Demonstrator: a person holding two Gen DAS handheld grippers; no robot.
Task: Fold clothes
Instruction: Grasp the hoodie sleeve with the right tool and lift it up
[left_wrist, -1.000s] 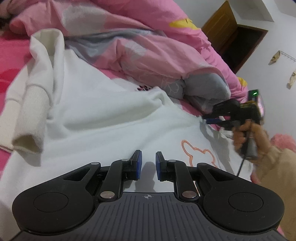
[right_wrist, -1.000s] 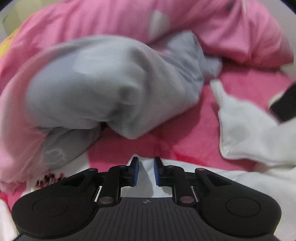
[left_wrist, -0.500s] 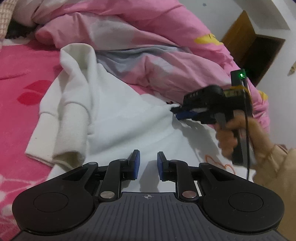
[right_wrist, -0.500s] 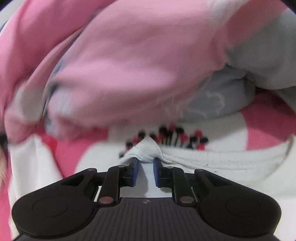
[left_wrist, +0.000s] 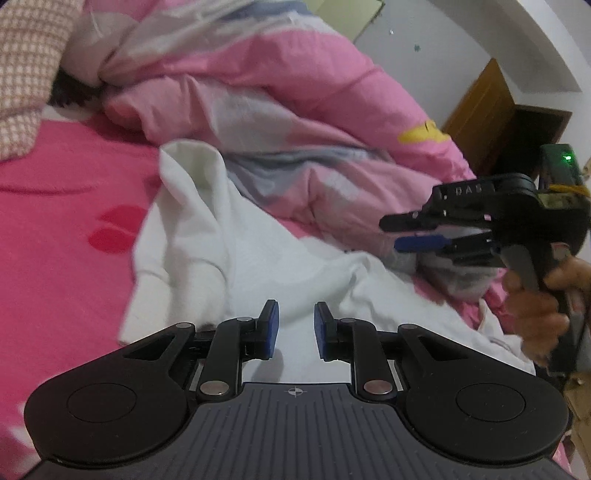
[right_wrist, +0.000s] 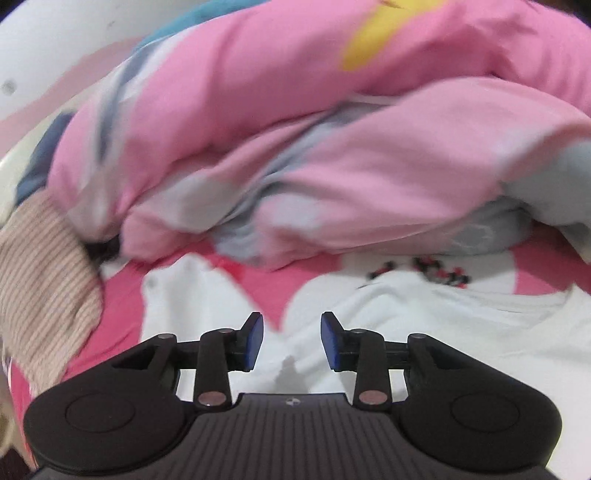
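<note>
Rumpled soft white garment (left_wrist: 258, 258) on bed (left_wrist: 55, 236)

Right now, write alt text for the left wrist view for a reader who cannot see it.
The left gripper, open and empty, hovers over a crumpled white garment lying on a pink bed sheet. At right a hand holds the right gripper above the garment, with a rumpled pink quilt behind.

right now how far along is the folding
Early. One part of the white garment already lies folded over at the left, with a cuff showing. Nothing is in hand: the left gripper and right gripper are both open above it. The rest lies rumpled beside the pink quilt, unfolded.
</note>
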